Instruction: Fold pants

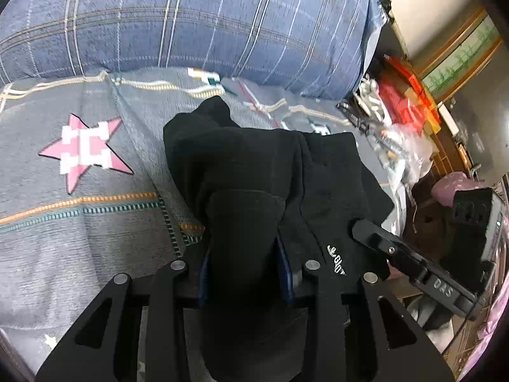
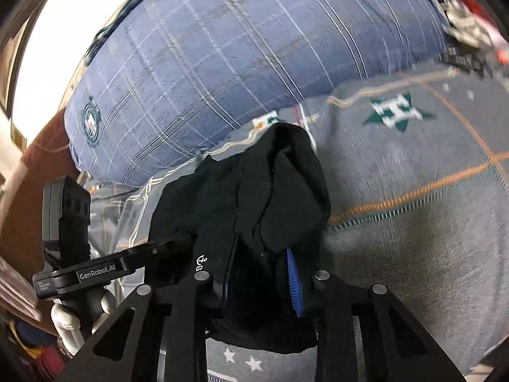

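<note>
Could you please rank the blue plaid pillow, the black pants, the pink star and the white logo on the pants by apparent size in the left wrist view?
1. Blue plaid pillow, largest.
2. Black pants; they lie nearest the camera, so this gap is unsure.
3. Pink star.
4. White logo, smallest.

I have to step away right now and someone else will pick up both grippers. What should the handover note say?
Left gripper: shut on the black pants, fabric bunched between its fingers.
Right gripper: shut on the same pants, beside the left one.
The pants are gathered in a lump, lifted partly off the grey star-print bedspread, in front of the blue plaid pillow.
Done: both ends gripped. No neat fold visible yet.
Left: lay the pants flat, fold, release.
</note>
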`<action>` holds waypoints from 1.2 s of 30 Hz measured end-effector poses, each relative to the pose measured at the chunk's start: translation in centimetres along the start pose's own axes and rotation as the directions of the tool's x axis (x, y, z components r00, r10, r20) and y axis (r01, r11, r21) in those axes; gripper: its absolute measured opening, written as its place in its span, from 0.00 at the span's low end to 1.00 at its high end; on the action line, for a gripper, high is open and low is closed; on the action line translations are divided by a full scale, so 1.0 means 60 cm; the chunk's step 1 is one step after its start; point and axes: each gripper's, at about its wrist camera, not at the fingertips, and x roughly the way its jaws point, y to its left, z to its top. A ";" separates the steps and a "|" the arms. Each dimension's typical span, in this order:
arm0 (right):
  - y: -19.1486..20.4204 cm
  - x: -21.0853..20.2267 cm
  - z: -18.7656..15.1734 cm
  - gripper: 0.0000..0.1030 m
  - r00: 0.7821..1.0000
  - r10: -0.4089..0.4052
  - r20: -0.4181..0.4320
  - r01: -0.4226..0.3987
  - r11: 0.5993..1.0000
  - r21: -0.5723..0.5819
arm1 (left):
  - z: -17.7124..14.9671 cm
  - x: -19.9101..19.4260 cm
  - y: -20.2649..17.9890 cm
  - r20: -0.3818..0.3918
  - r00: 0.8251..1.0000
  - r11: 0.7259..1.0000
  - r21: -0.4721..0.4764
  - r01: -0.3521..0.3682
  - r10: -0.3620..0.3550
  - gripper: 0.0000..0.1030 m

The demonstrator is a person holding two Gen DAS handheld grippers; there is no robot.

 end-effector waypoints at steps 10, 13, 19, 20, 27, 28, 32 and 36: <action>0.105 0.036 0.046 0.26 0.988 0.154 -0.004 -0.154 0.987 -0.046 | 0.030 -0.096 0.091 0.133 0.989 0.995 -0.091 -0.045 0.057 0.31; 0.132 0.088 0.052 0.26 0.980 0.193 -0.036 -0.195 0.980 -0.039 | 0.038 -0.100 0.134 0.138 0.984 0.987 -0.130 -0.098 0.116 0.31; 0.146 0.197 0.053 0.26 0.983 0.164 -0.085 -0.166 0.986 -0.018 | 0.057 -0.063 0.212 0.072 0.959 0.951 -0.165 -0.261 0.275 0.36; 0.142 0.213 0.052 0.26 0.986 0.136 -0.098 -0.138 0.990 -0.014 | 0.057 -0.055 0.223 0.049 0.954 0.943 -0.176 -0.283 0.295 0.37; 0.117 0.215 0.040 0.29 0.995 0.040 -0.095 -0.042 0.999 -0.016 | 0.041 -0.131 0.239 0.125 0.961 0.955 -0.200 -0.220 0.248 0.40; 0.124 0.198 0.043 0.29 0.998 0.022 -0.058 -0.024 0.999 -0.038 | 0.041 -0.146 0.238 0.148 0.957 0.955 -0.199 -0.219 0.250 0.40; 0.160 0.161 0.065 0.30 0.997 0.062 0.035 -0.059 0.995 -0.078 | 0.078 -0.153 0.233 0.185 0.955 0.956 -0.224 -0.189 0.232 0.40; 0.188 0.189 0.071 0.30 0.973 0.225 -0.047 -0.228 0.972 -0.057 | 0.105 -0.109 0.246 0.161 0.964 0.957 -0.232 -0.171 0.212 0.40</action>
